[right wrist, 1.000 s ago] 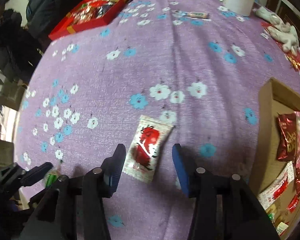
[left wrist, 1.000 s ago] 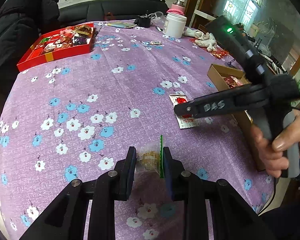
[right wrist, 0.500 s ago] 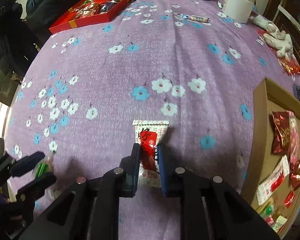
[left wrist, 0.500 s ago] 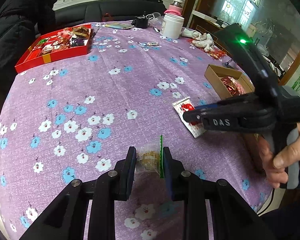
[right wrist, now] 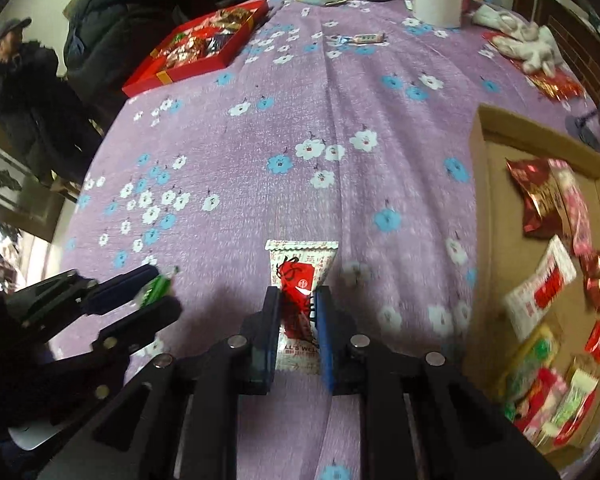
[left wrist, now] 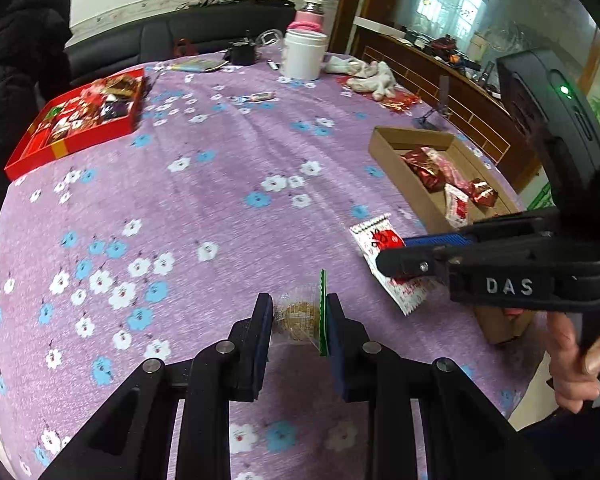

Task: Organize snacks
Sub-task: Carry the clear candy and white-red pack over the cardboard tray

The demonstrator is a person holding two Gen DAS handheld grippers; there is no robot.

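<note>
On the purple flowered tablecloth, the right gripper is clamped on a white-red packet and the left gripper on a clear cookie packet, so both seem ready for the cardboard box at the right edge.

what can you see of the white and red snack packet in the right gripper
The white and red snack packet is a flat, glossy sachet with crimped ends, a red emblem with dark script, and small red print. The right gripper is shut on its middle, pinching it narrow. It hangs above the purple floral tablecloth, left of the cardboard box.
</note>
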